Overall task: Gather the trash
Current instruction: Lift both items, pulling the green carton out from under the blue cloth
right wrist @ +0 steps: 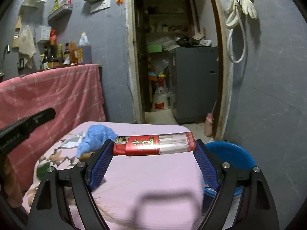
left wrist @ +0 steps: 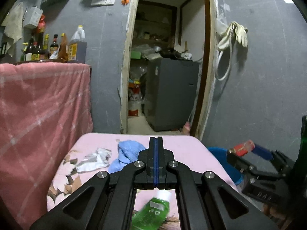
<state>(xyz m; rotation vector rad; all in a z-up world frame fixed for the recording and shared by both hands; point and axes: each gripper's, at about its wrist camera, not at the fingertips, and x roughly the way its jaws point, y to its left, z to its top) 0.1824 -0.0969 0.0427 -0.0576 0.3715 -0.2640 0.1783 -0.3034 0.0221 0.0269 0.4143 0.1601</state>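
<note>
Two hand-held tongs raised above a pink-covered desk.

The left tongs (left wrist: 156, 140) are fully closed, their two blue-lined fingers pressed flat together with nothing between them, pointing forward and slightly downward over the middle of the desk (left wrist: 184, 143). The right tongs (right wrist: 154, 145) stand spread wide, clamped end to end on a red and clear lighter (right wrist: 153, 145) held crosswise between the blue pads (right wrist: 99, 163), near the desk's right edge, also tilted slightly downward.

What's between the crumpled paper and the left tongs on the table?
The blue cloth, bunched on the pink table between the crumpled paper and the shut left tongs; left wrist view shows it.
</note>
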